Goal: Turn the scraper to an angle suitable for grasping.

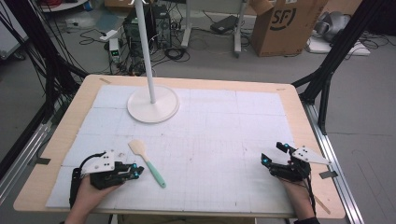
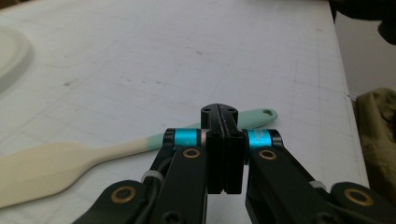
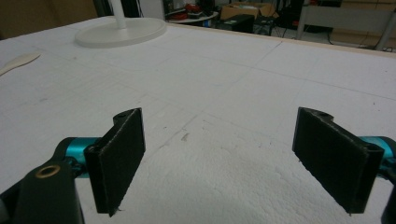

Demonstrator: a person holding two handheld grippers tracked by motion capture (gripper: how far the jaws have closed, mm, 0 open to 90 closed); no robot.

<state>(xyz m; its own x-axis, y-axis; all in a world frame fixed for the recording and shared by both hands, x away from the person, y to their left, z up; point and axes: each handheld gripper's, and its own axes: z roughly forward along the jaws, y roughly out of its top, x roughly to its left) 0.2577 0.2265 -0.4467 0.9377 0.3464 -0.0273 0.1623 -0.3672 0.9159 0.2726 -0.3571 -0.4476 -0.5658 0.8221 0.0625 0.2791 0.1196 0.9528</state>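
**Spatula not yet picked up**

My left gripper [image 1: 136, 172] rested low on the white mat [image 1: 210, 140], its jaws pressed together on nothing. The spatula [image 1: 148, 163] lay flat just beyond the tips, at about one o'clock from them, cream blade toward the white stand base [image 1: 153, 104] at twelve, mint handle toward me. My right gripper [image 1: 271, 154] sat well apart at three o'clock, jaws spread wide and empty. I judged nothing was done: opening, grasping and lifting were all left.
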